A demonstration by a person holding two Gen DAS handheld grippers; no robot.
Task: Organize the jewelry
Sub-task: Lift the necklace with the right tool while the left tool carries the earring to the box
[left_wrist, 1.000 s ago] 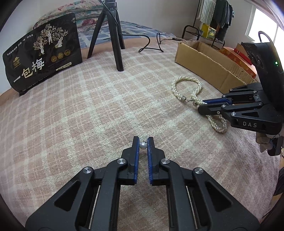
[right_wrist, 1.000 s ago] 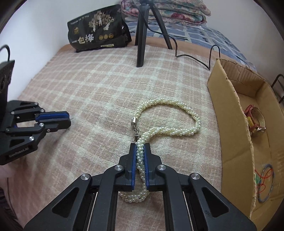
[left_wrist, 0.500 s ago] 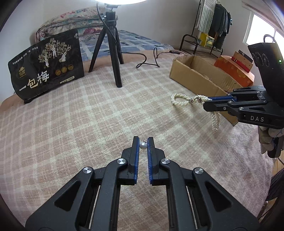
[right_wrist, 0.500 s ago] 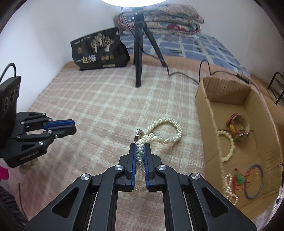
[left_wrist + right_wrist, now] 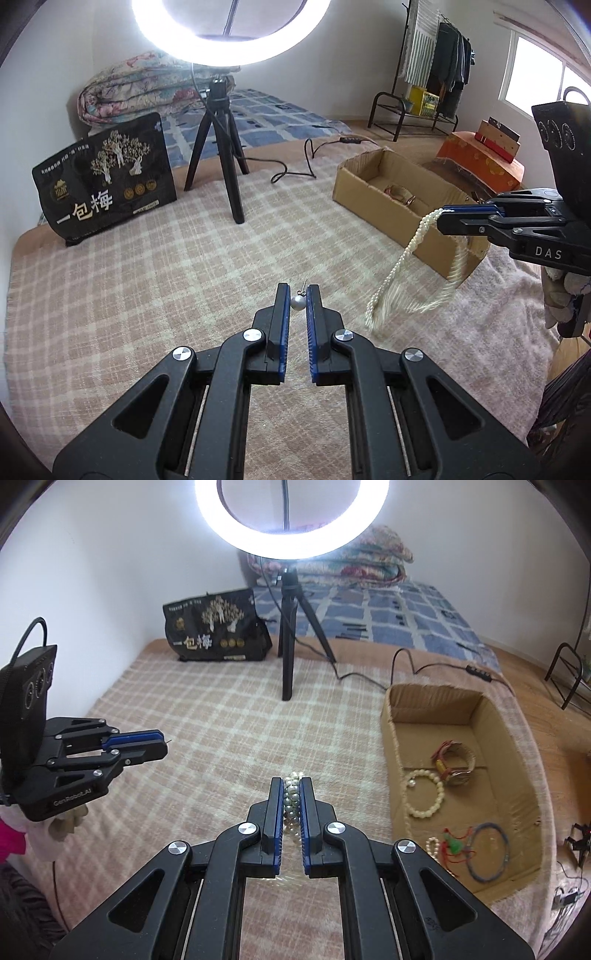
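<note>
Twisted pearl necklace (image 5: 399, 266) lifted clear of the plaid blanket (image 5: 147, 280), pinched between the closed blue pads of the right gripper (image 5: 291, 797), the long loop hanging below and blurred as if swinging. Small pearl earring (image 5: 297, 302) with thin metal post held in the left gripper (image 5: 297, 302), jaws nearly together around the round bead. Probably the carrying step: both pieces up in the air, cardboard box (image 5: 391, 716) near, to the right. Next, likely needed: bringing the necklace over the box opening and letting the loose strand settle before release, since a swinging rope of beads may catch the rim. Inside already: beaded bracelet (image 5: 424, 794), watch (image 5: 456, 764), blue cord ring (image 5: 487, 849). Blanket soft, fuzzy; cardboard stiff, edges worn.
</note>
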